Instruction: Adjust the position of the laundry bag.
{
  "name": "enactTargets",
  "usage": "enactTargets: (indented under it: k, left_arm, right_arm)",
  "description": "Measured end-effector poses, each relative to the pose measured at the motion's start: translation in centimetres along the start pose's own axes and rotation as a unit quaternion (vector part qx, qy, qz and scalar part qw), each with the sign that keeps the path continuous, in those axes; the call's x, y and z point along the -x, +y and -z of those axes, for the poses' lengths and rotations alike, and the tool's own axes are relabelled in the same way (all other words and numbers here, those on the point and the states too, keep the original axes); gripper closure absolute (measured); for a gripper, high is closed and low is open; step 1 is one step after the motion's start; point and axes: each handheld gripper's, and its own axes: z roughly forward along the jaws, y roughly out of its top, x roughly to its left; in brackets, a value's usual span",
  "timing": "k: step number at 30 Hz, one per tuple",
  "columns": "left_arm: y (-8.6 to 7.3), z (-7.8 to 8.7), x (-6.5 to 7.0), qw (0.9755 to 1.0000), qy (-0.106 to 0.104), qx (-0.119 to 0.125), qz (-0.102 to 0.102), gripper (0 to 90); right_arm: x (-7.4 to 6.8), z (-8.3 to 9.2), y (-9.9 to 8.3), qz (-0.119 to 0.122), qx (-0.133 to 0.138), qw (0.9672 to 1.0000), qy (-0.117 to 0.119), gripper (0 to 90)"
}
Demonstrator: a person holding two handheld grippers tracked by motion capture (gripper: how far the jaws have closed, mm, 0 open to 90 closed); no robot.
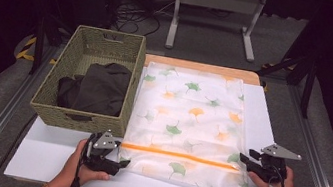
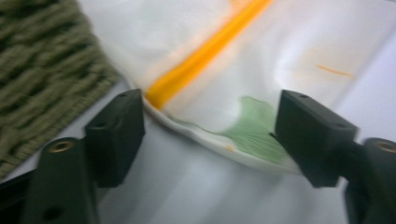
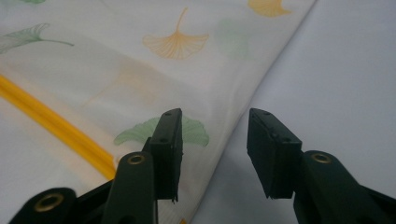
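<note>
Both my grippers were parted with nothing in them: the left gripper (image 1: pixel 119 158) straddled the near-left edge of the zip bag (image 1: pixel 185 122), the right gripper (image 1: pixel 248 159) its near-right edge. The bag lay flat on the white table (image 1: pixel 258 108), just beside the basket (image 1: pixel 74 58). Left gripper view was blurry, so maybe a pad brushed it. Figured closing here could've pinched one layer and skewed the bag.

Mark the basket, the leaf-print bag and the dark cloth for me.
basket (image 1: pixel 56 87): high view, on its woven left wall.
leaf-print bag (image 1: pixel 187 108): high view, on the middle of its flat top.
dark cloth (image 1: pixel 99 88): high view, on the bundle's centre, inside the basket.
</note>
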Motion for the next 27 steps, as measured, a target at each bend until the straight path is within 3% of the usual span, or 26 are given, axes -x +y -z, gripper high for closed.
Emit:
enactTargets:
  k: [4, 6, 8, 11, 13, 17, 27]
  left_arm:
    - [0.0, 0.0, 0.2, 0.9998, 0.009, -0.011, -0.009, 33.2]
    - [0.1, 0.1, 0.1, 0.9996, 0.019, -0.013, -0.014, 40.4]
    - [0.1, 0.3, -0.2, 0.9995, 0.024, -0.013, -0.015, 57.3]
    - [0.2, 0.4, -0.3, 0.9989, 0.036, -0.018, -0.023, 78.7]
    - [0.3, 0.2, -0.3, 0.9989, 0.033, -0.018, -0.026, 88.6]
    - [0.6, 0.1, -0.5, 0.9989, 0.034, -0.019, -0.027, 89.7]
    - [1.5, -0.7, -1.6, 0.9977, 0.06, -0.016, -0.028, 89.6]
  right_arm:
    - [-0.3, 0.2, -0.6, -0.006, -0.012, 0.9997, 0.02, 50.4]
    - [-0.6, -0.1, -0.7, 0.001, -0.026, 0.9994, 0.021, 50.5]
    - [-1.0, -0.4, -0.6, 0.009, -0.033, 0.9988, 0.035, 56.5]
    - [-1.2, -0.4, -0.5, 0.01, -0.035, 0.9987, 0.035, 67.4]
    - [-1.0, -0.4, -0.6, 0.008, -0.032, 0.9991, 0.026, 79.6]
    - [-0.5, -0.5, -0.7, -0.008, -0.025, 0.9994, 0.023, 89.4]
    - [0.0, -1.7, 0.5, -0.001, -0.014, 0.9999, -0.004, 90.0]
